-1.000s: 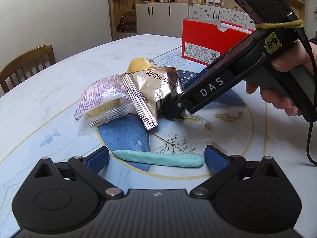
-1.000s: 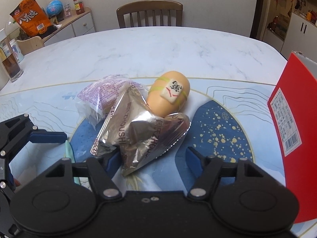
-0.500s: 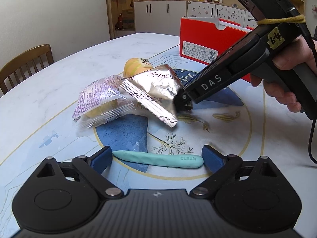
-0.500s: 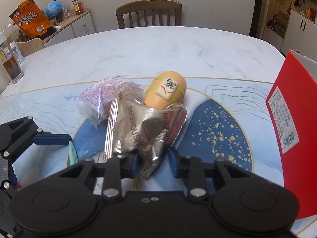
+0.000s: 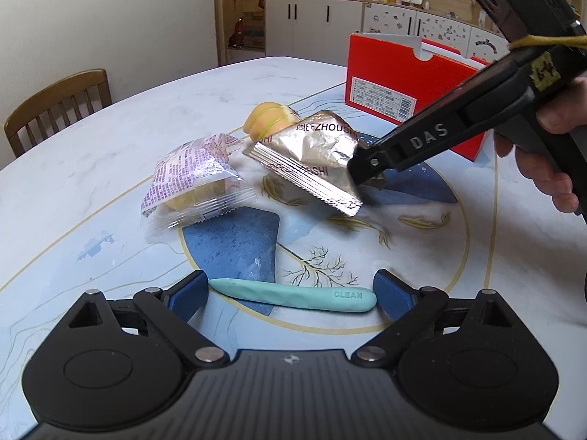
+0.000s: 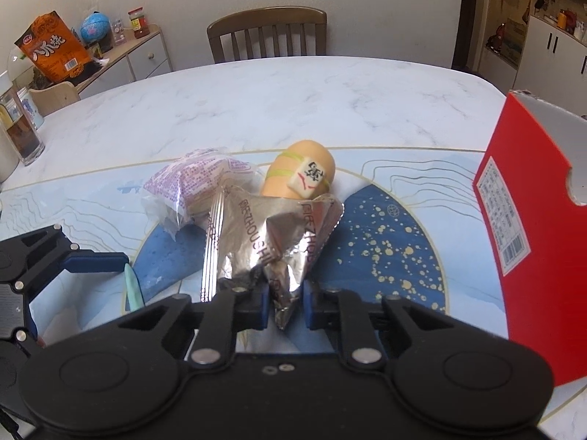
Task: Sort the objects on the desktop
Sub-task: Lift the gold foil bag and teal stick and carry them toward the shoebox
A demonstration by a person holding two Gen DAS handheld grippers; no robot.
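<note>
The right gripper [image 6: 284, 306] was seen closing its jaws on the near corner of the silver foil packet [image 6: 268, 234], which was already pinched between them. The packet's long axis ran straight ahead of that gripper, toward the orange toy [image 6: 301, 174]. The red box [image 6: 528, 198] stood to its right. The left gripper [image 5: 291, 293] was held wide open, empty, with the teal stick [image 5: 293, 295] lying crosswise between its fingers.

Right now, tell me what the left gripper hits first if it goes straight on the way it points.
Most likely the teal stick marked CLEAN, lying crosswise between the open left gripper fingers on the table. Depth is hard to judge.
</note>
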